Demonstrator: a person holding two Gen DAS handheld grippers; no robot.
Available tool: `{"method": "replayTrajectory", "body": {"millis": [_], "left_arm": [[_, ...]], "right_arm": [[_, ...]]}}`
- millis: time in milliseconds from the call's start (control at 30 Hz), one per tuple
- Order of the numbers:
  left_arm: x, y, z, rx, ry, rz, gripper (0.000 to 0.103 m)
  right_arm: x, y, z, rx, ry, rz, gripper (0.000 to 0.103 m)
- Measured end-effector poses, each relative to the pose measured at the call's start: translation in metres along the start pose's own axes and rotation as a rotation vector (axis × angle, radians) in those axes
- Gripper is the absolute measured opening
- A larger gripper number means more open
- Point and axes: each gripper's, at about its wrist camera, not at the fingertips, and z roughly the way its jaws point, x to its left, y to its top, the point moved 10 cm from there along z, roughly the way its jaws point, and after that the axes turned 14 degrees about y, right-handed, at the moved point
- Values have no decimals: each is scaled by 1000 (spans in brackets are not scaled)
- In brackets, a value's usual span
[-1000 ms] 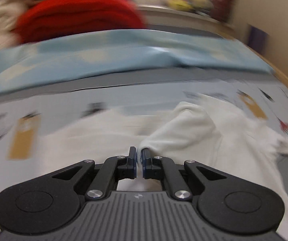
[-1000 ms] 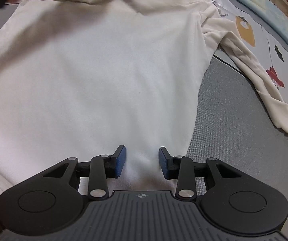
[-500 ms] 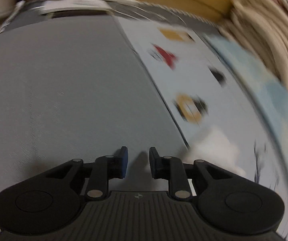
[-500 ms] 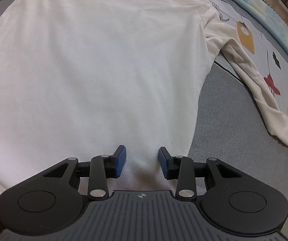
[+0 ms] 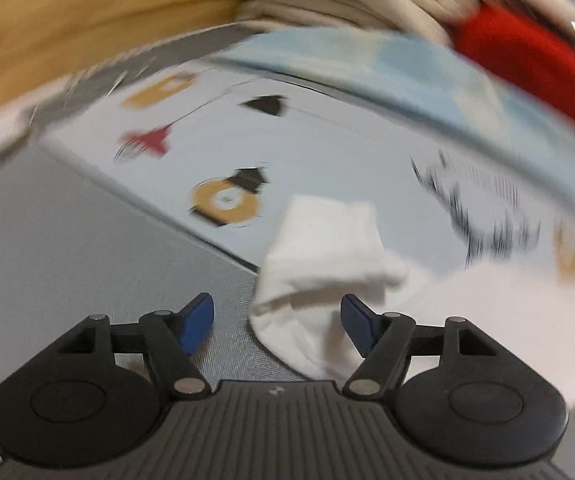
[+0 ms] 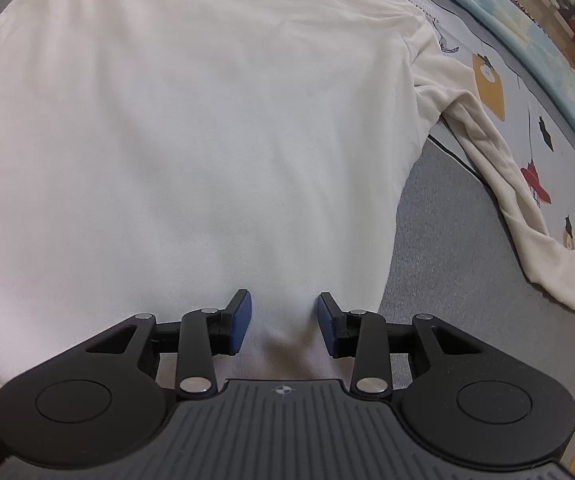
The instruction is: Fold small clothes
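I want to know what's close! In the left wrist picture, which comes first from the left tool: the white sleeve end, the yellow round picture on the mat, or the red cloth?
1. White sleeve end, right in front of the left tool, whose jaws are opening.
2. Yellow round picture, farther on, to the left.
3. Red cloth, far back, upper right.

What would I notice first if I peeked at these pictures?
A big white shirt lies spread flat on the grey mat, filling most of the right wrist view, one sleeve stretched out to the right. In the left wrist view, the cuff sits just ahead of the left gripper, whose jaws are opening.
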Motion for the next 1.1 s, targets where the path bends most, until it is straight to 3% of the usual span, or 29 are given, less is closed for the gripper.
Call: {"method": "replayTrajectory", "body": {"millis": [67,133,167,200,267,367,467,533,667,733,867,967,1100], "left_arm": [[-11,-8,-1,-70,55,140,75],[-20,-6,0,-143,99,208,75],[-23,-4,2,-157,98,221,66],[-23,-2,5,-159,93,216,41],[-5,6,16,-126,109,136,9],[50,11,30,-1,132,-216,13],[104,-5,40,117,245,-481,23],[120,-11,37,138,306,-526,26],[122,-6,22,91,331,-531,27],[101,7,10,49,267,-498,27],[25,21,-18,-3,49,-359,30],[-56,17,-45,-24,-141,-180,35],[-148,-3,-77,-51,-296,39,35]], "right_arm": [[1,1,0,2,0,-2,39],[2,2,0,2,-1,0,39],[2,2,0,2,-2,-1,39],[3,3,0,2,-3,-2,39],[3,4,0,1,-6,-5,39],[5,6,0,-1,-9,-7,39],[6,7,0,-7,-10,-5,39],[6,7,-1,-10,-8,-7,39],[6,4,-2,-26,-1,-5,39],[4,3,-2,-38,5,-2,39],[3,2,-4,-62,10,-2,39],[3,2,-5,-75,10,-8,39],[4,-2,-7,-90,14,-8,39]]}}
